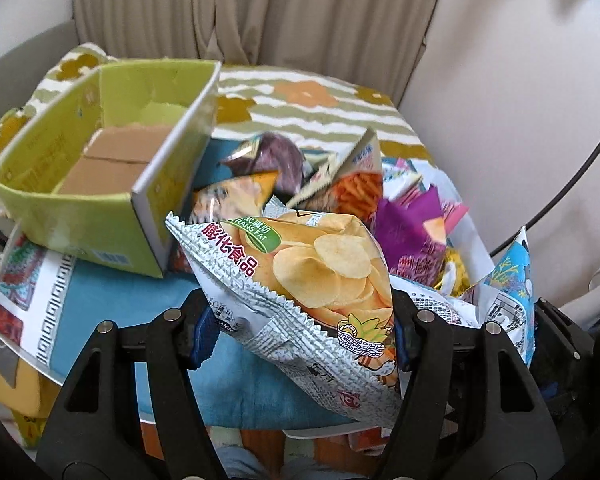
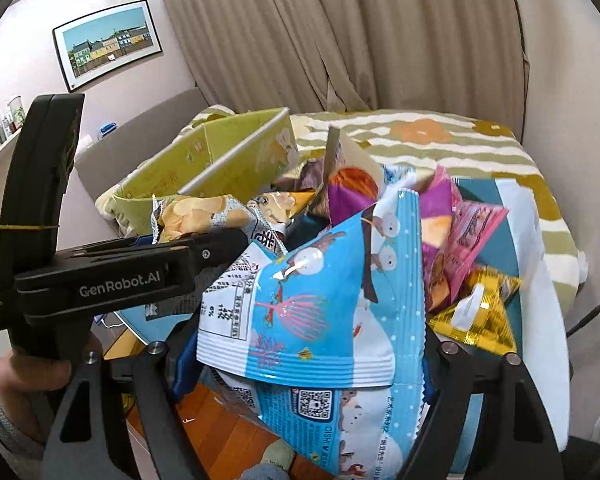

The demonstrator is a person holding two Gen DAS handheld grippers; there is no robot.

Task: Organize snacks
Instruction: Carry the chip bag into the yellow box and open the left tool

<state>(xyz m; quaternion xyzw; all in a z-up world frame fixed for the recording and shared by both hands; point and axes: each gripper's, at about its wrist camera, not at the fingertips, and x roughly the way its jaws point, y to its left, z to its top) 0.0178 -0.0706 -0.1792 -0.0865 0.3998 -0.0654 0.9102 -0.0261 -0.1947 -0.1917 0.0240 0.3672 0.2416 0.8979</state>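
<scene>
- The left gripper (image 1: 300, 332) has its jaws closed on a chip bag (image 1: 300, 280), a silver-and-white bag printed with yellow crisps; the blue pads press its sides
- In the left wrist view the chip bag's long axis runs on a slant, from its serrated top seal at upper left down to its other end at lower right; it hangs above a blue printed cloth (image 1: 112, 300)
- The right gripper (image 2: 300, 364) has its jaws clamped on a blue snack bag (image 2: 320, 300) with white cartoon figures and pink coral
- The blue snack bag stands roughly upright between the jaws, one ribbed seal pointing up and away, a QR code on the lower part toward the camera
- Behind both bags lies a loose pile of snack packets (image 2: 452, 240), purple, pink, orange and gold, on the blue printed cloth, which is spread over a striped floral bedspread (image 2: 440, 136)
- A green cardboard box (image 1: 100, 152) sits open to the left of the pile, tilted, with brown flaps showing inside
- A person's hand (image 2: 24, 368) grips the left gripper's handle in the right wrist view
- Beige curtains (image 1: 300, 8) hang behind
</scene>
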